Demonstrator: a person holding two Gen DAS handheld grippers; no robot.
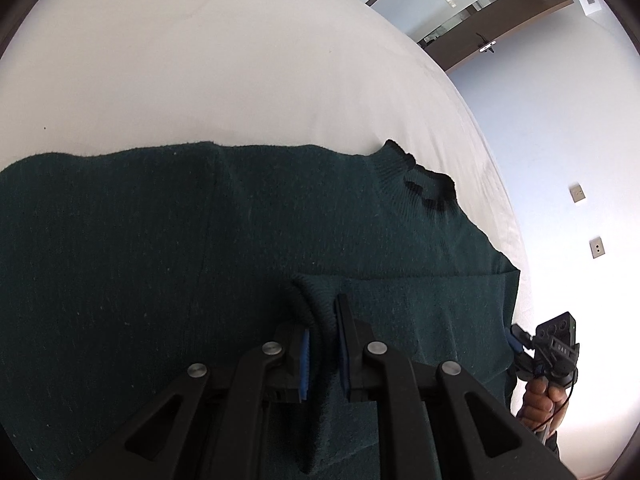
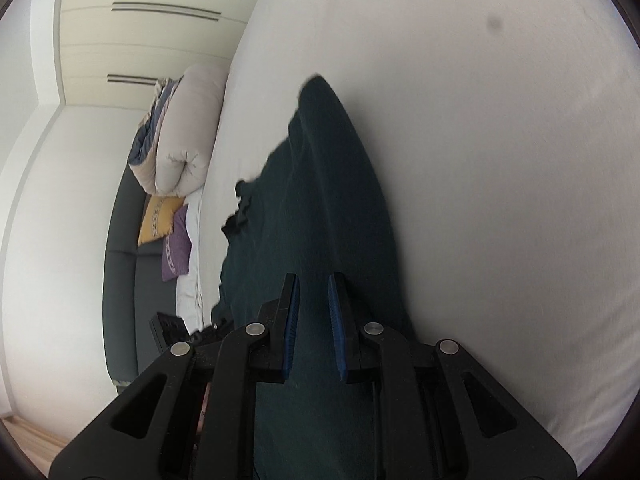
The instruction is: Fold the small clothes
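Green knit sweater (image 1: 168, 264) on white bed (image 1: 200, 60): left tongs (image 1: 322, 344) pinch cuff, right tongs (image 2: 313, 320) hold hem (both narrow).

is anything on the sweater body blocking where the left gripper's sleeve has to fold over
Nothing visible does. The left gripper grips the sleeve cuff over the dark green sweater, whose body lies bare on the white bed. The right gripper is off at the sweater's edge.

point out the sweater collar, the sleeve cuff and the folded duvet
sweater collar (image 1: 426, 190), left wrist view, on the ribbed neck opening
sleeve cuff (image 1: 316, 300), left wrist view, on the ribbed end between the fingers
folded duvet (image 2: 188, 132), right wrist view, on its pale outer side
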